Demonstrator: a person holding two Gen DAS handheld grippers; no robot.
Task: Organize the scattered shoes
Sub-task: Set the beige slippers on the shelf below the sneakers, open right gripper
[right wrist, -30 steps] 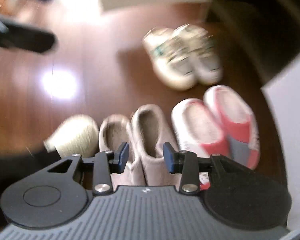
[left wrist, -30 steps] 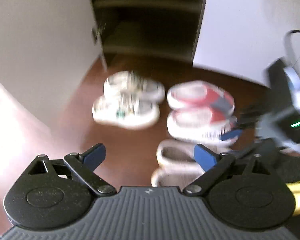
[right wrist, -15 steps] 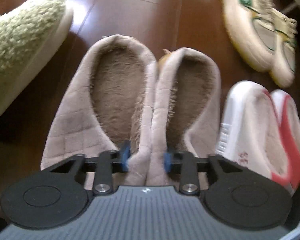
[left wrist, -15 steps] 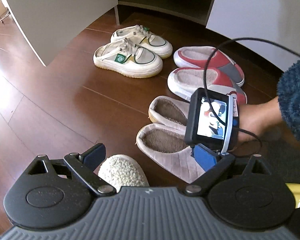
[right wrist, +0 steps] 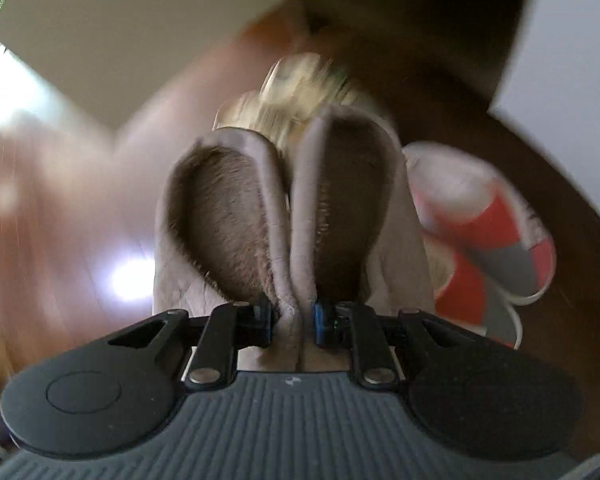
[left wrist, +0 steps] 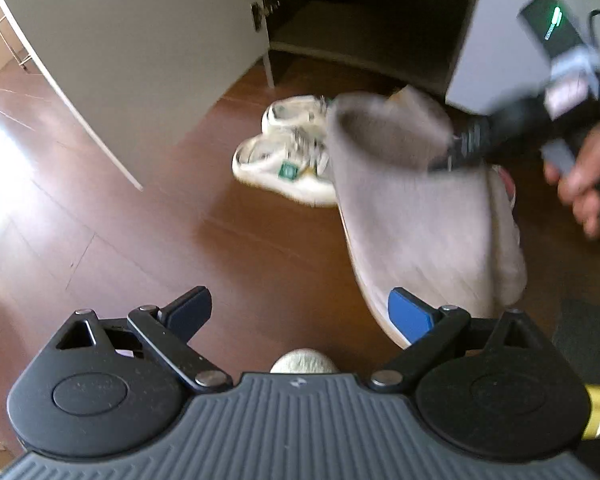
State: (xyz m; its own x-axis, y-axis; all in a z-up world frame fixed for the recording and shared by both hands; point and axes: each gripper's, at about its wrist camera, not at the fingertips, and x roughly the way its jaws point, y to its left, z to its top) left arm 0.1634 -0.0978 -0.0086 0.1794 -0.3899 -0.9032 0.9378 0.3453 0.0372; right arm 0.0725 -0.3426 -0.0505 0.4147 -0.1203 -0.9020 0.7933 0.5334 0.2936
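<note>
Beige slippers (right wrist: 284, 216), pair: right gripper (right wrist: 294, 318) has just clamped both inner walls and carries them; left gripper (left wrist: 300, 308) open, empty; next, likely the open cabinet (left wrist: 364, 36) shelf.

— What's up off the floor?

— My pair of beige slippers (right wrist: 284, 216), brown fuzzy lining, inner edges pressed together, hanging in the air with heels up.

— And the others?

— White sneakers (left wrist: 284, 160) side by side on the wooden floor near the open cabinet; red-and-grey slippers (right wrist: 488, 240) beside them, blurred.
</note>
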